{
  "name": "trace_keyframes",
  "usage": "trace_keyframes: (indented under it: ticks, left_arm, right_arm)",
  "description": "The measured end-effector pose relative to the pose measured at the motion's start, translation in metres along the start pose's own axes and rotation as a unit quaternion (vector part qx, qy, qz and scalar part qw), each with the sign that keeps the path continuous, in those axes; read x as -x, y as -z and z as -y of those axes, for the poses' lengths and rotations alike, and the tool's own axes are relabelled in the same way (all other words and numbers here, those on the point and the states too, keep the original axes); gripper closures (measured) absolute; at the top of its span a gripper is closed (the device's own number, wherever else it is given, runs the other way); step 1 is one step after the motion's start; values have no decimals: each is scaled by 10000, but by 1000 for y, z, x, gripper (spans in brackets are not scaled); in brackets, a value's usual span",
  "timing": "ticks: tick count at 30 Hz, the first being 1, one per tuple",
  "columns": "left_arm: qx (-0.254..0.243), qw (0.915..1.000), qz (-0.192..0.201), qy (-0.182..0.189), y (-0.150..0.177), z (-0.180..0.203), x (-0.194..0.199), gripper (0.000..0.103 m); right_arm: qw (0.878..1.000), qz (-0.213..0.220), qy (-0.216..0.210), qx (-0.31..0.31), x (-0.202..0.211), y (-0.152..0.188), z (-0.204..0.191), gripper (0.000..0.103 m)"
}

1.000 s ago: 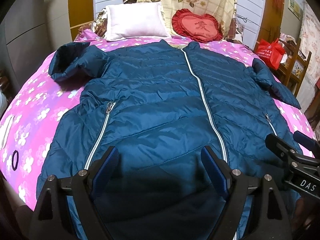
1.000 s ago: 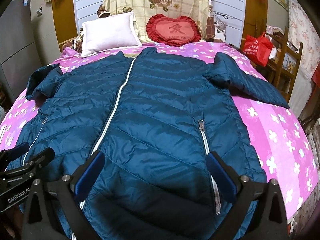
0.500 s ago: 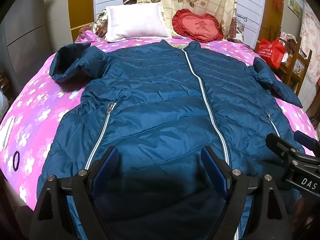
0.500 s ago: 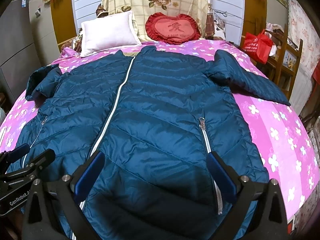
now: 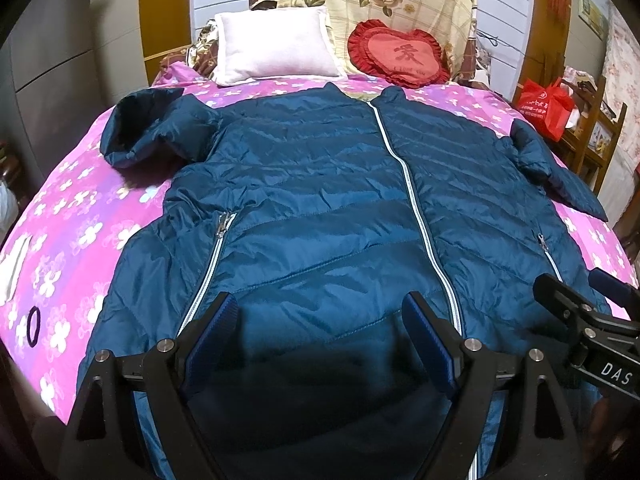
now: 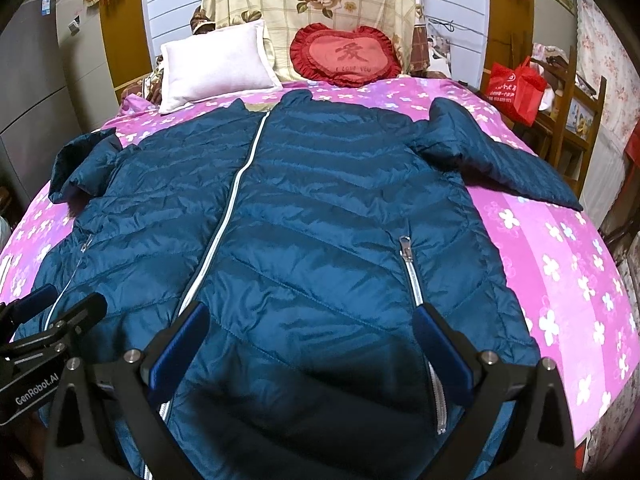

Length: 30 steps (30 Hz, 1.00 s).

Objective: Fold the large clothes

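Pink flowered bedding [image 5: 76, 208] covers a bed that carries a white pillow [image 5: 272, 46] and a red heart cushion [image 5: 398, 54] at the far end. A large blue puffer jacket [image 5: 320, 208] lies face up across it, zipped, collar far and hem near. Its left sleeve [image 5: 156, 128] is bunched back on itself; the right sleeve [image 6: 500, 164] stretches out toward the far right edge.

Over the near hem hover the left gripper [image 5: 320, 334] and the right gripper [image 6: 312, 340], both with jaws spread wide and holding nothing.

No fold looks started yet, so the step in hand seems to be taking hold for the first one. A good approach would be to pinch each sleeve near its cuff and lay it flat across the chest, smoothing the bunched left one first. The slick, puffy shell will likely slip and spring back, so grip deep and press each crease down before releasing.
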<state>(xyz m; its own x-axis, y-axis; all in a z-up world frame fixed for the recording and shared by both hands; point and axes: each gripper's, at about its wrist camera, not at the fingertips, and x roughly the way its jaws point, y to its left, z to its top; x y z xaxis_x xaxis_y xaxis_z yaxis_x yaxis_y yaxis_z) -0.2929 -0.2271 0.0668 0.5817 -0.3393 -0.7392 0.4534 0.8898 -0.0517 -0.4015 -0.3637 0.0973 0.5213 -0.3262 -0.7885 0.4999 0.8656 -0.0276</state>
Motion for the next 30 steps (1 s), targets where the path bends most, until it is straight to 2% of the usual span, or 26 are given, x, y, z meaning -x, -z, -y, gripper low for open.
trace_keyframes:
  ticks: [30]
  left_arm:
    - [30,10000,-25,-48,-6,-5,-8,36]
  right_arm:
    - [10000,-52,20,-24,-7,-8,0,0]
